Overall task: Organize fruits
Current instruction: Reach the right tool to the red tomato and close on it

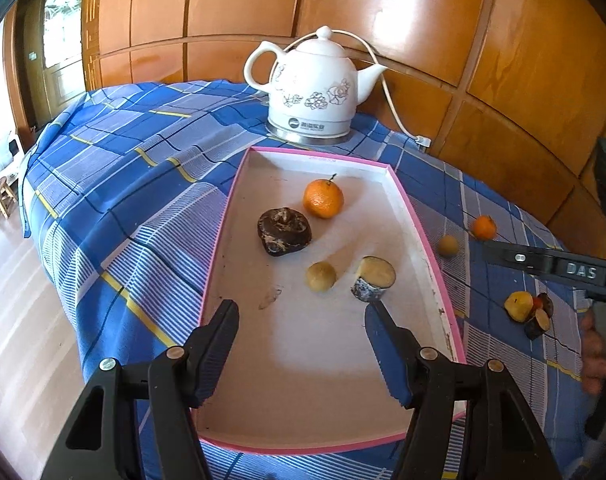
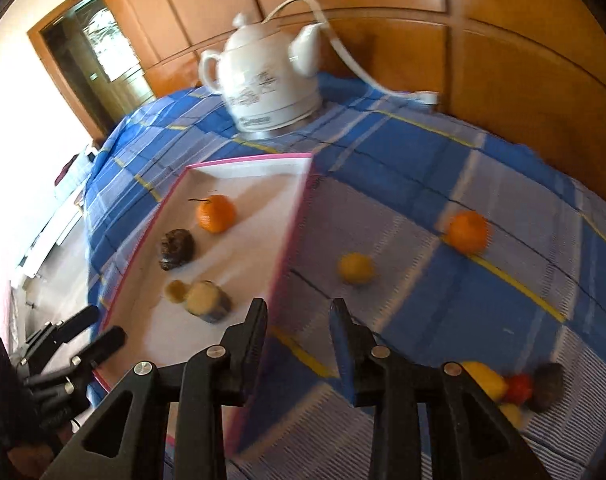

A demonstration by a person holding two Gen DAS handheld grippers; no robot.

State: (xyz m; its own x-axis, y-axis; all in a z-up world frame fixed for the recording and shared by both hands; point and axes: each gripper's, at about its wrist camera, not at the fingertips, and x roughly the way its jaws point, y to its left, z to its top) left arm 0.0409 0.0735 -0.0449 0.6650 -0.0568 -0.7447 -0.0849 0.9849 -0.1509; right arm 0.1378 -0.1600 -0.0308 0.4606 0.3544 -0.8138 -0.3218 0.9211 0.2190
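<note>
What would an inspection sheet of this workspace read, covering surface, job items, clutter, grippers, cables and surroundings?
Surface: blue plaid cloth over a table.
Job's things: pink-rimmed tray holds an orange, a dark fruit, a small tan fruit and a cut piece. On the cloth: second orange, small yellow fruit, mixed fruit pile.
Clutter: white kettle.
Grippers: left gripper open over the tray, empty; right gripper fingers apart, nothing between.
Cables: kettle cord to a plug on the cloth.
Surroundings: wood-panelled wall, doorway, stool.
</note>
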